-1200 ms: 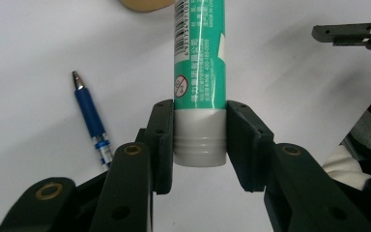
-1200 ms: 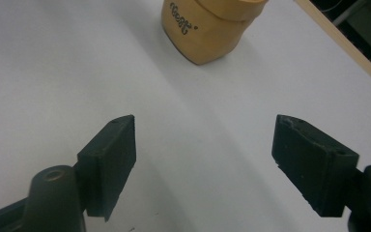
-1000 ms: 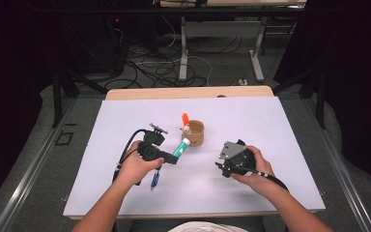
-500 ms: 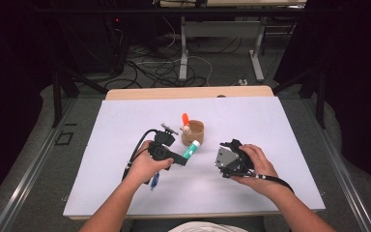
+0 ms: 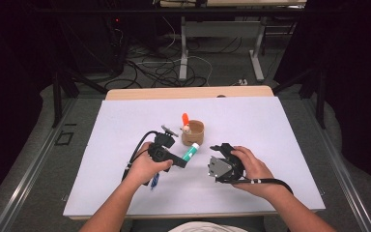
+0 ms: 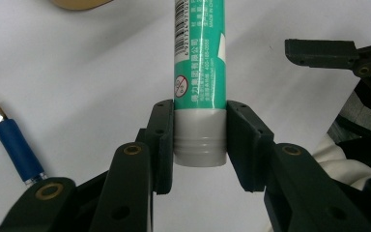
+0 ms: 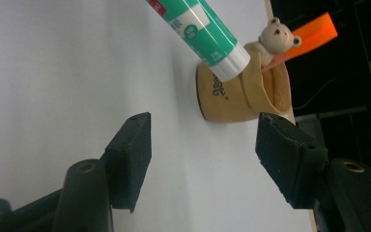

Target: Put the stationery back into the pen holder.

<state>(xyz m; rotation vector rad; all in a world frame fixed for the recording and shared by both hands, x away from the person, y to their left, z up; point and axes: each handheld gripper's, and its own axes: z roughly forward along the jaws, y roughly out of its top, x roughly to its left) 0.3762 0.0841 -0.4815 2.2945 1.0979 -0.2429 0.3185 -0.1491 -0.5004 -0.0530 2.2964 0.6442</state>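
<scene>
the white table (image 5: 280, 145) carries a tan pen cup (image 5: 193, 133) near its middle, standing upright with an orange-handled item (image 5: 185, 119) and a small bear figure (image 7: 277, 34) sticking out of it. just in front of the cup, the left gripper (image 6: 199, 140) is clamped on the grey cap end of a green glue stick (image 6: 199, 58), one pad on each side, the tube's far end reaching up to the cup's rim. the right gripper (image 7: 203, 140) sits apart to the right, jaws parted with nothing between them, having just been closing. a blue pen (image 6: 14, 145) lies on the table beside the left hand (image 5: 145, 166).
</scene>
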